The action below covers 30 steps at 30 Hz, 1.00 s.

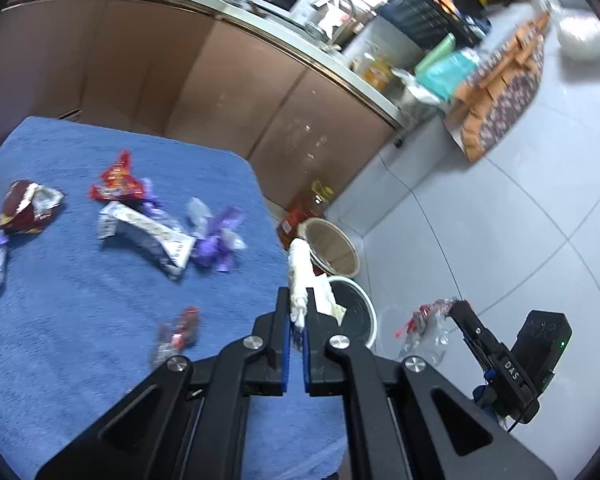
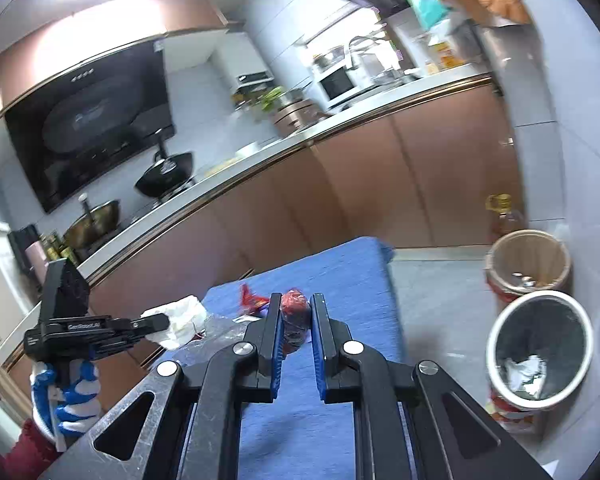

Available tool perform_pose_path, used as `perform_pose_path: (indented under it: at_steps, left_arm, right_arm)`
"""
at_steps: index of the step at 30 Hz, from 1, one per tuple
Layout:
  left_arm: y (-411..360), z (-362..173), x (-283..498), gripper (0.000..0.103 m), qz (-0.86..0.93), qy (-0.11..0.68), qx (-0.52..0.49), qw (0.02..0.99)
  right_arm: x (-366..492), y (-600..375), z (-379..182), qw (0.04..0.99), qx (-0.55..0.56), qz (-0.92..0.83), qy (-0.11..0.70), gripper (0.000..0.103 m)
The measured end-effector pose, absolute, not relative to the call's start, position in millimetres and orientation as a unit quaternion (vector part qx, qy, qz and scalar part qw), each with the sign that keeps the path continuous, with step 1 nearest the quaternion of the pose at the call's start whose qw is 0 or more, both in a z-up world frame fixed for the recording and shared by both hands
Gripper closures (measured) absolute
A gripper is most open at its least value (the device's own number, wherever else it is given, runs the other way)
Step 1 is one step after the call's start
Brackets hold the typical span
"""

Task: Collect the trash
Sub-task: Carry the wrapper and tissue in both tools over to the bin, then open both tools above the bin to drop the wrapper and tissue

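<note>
A: Right, both grippers are loaded and I'm at the carry step. My left gripper point(image 1: 299, 312) is clamped tight on a white crumpled wrapper point(image 1: 299, 276); my right gripper point(image 2: 296, 322) is pinched on a red wrapper point(image 2: 296, 316).

B: Where's the white one pointing?

A: It's a long roll, and its long axis runs straight out along the fingers, away from me, the free end sticking up past the right edge of the blue surface point(image 1: 100, 320). It hangs over the floor, between the surface edge and the two bins.

B: And the red one?

A: A short wad with no clear long axis, held above the surface near its far right corner.

B: Next move?

A: I'd judge both loads need carrying across to the black bin point(image 2: 540, 344), which already has paper in it; the tan bin point(image 2: 530, 260) stands just behind it. Then I release over the mouth. More wrappers point(image 1: 140, 224) wait on the surface.
</note>
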<state>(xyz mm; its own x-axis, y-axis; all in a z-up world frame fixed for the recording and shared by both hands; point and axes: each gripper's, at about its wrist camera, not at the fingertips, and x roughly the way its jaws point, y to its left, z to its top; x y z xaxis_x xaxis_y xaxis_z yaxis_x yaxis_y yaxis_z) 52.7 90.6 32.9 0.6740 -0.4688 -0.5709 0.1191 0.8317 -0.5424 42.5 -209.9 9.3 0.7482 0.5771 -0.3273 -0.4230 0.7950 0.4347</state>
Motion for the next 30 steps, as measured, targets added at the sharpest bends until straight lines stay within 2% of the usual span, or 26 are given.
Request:
perform_pose_path:
  at_steps: [13,30]
  left_arm:
    - [-49,5,126,0.099,-0.242,0.441,-0.164,0.848]
    - [-210,-113,275,0.099,-0.291,0.555,-0.094,0.774]
  right_arm:
    - [63,-285,-16,0.95,0.172,0.141,0.22,0.091]
    - [152,-346,-108,0.949,0.102,-0.04,0.295,0.091]
